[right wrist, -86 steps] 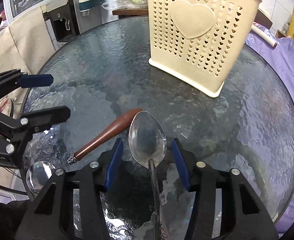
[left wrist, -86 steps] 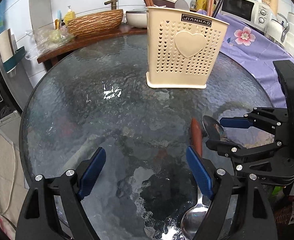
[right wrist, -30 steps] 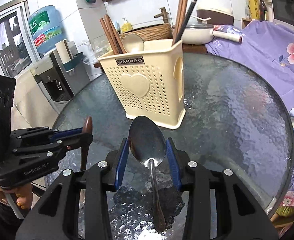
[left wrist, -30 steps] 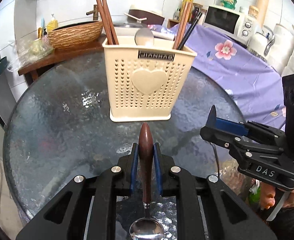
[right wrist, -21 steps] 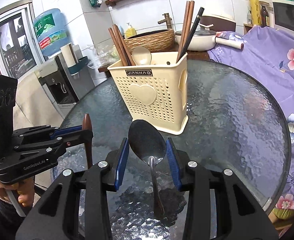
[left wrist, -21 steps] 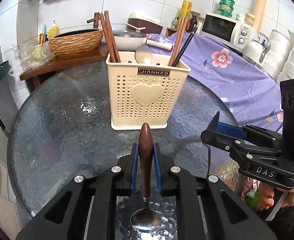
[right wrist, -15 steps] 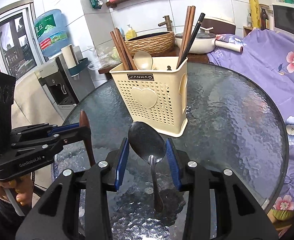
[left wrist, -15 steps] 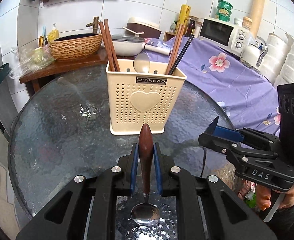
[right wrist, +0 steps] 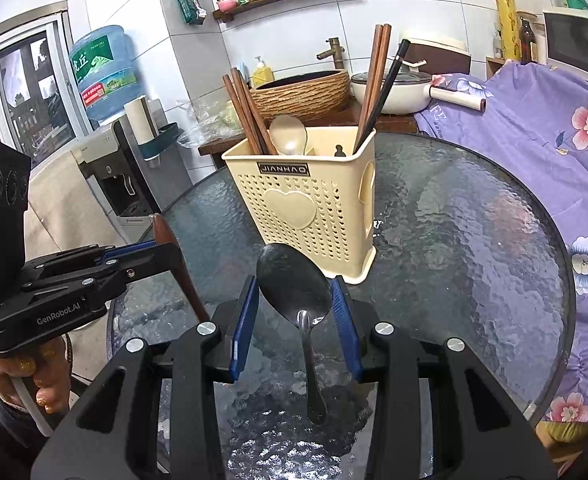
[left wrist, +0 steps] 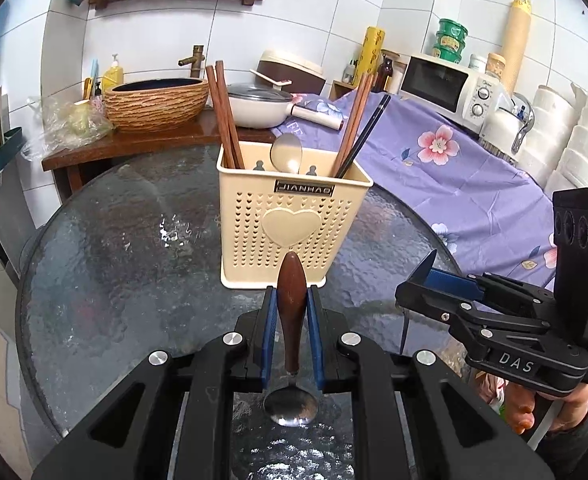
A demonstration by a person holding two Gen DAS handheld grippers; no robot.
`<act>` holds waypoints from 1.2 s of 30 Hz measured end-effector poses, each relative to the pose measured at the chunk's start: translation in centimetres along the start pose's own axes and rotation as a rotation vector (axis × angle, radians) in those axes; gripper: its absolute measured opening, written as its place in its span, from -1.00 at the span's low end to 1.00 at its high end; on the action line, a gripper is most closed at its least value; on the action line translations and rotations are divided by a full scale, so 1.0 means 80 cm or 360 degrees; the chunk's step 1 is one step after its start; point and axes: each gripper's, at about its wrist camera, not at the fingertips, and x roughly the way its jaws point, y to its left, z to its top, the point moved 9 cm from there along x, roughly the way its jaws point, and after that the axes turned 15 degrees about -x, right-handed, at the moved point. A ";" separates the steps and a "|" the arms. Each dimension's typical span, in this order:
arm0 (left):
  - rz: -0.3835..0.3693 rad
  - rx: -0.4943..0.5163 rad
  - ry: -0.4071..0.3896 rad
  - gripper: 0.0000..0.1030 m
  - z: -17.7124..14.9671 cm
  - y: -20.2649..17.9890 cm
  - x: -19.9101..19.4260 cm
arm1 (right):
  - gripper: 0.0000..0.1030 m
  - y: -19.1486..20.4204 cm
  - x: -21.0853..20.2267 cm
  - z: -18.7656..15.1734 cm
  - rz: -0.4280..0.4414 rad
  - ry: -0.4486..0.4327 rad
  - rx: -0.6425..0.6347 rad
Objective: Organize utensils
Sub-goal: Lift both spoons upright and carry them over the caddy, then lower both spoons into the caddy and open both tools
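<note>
A cream perforated utensil holder [left wrist: 291, 216] [right wrist: 306, 216] stands on the round glass table [left wrist: 113, 264], with chopsticks and a pale spoon inside. My left gripper [left wrist: 290, 300] is shut on the brown wooden handle of a spoon [left wrist: 291, 300], whose metal bowl hangs down toward the camera. My right gripper [right wrist: 294, 292] is shut on the bowl of a metal spoon [right wrist: 294, 284], handle trailing back toward the camera. Both spoons are held above the table, short of the holder. In each wrist view the other gripper shows at the side: the right gripper [left wrist: 428, 270] and the left gripper [right wrist: 161, 246].
Behind the table is a wooden counter with a woven basin [left wrist: 155, 104] and a white pan [left wrist: 259, 110]. A purple floral cloth [left wrist: 454, 176] covers the surface at right, with a microwave [left wrist: 450, 86] on it. A water dispenser [right wrist: 109, 160] stands at left.
Both grippers closed on their spoons and lifted them off the glass. Over the last second both rose a little, so the holder's open top and the back wall show more.
</note>
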 end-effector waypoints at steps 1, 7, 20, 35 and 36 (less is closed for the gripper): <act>-0.0003 0.0000 -0.0008 -0.72 0.002 -0.001 -0.001 | -0.26 0.000 -0.002 0.003 0.0004 -0.0011 0.0001; -0.0017 0.0000 -0.0055 -0.72 0.018 -0.009 -0.006 | -0.26 -0.001 -0.010 0.027 0.0039 -0.0078 -0.0002; -0.0114 -0.0037 -0.0249 -0.72 0.137 -0.045 -0.051 | -0.26 -0.022 -0.040 0.157 0.0000 -0.0341 -0.0039; 0.0080 -0.0173 -0.0469 -0.72 0.232 -0.025 -0.011 | -0.26 -0.072 0.007 0.236 -0.0223 -0.0511 0.0005; 0.0088 -0.0168 -0.0463 -0.72 0.228 -0.024 -0.004 | -0.26 -0.073 0.014 0.231 -0.0219 -0.0503 0.0012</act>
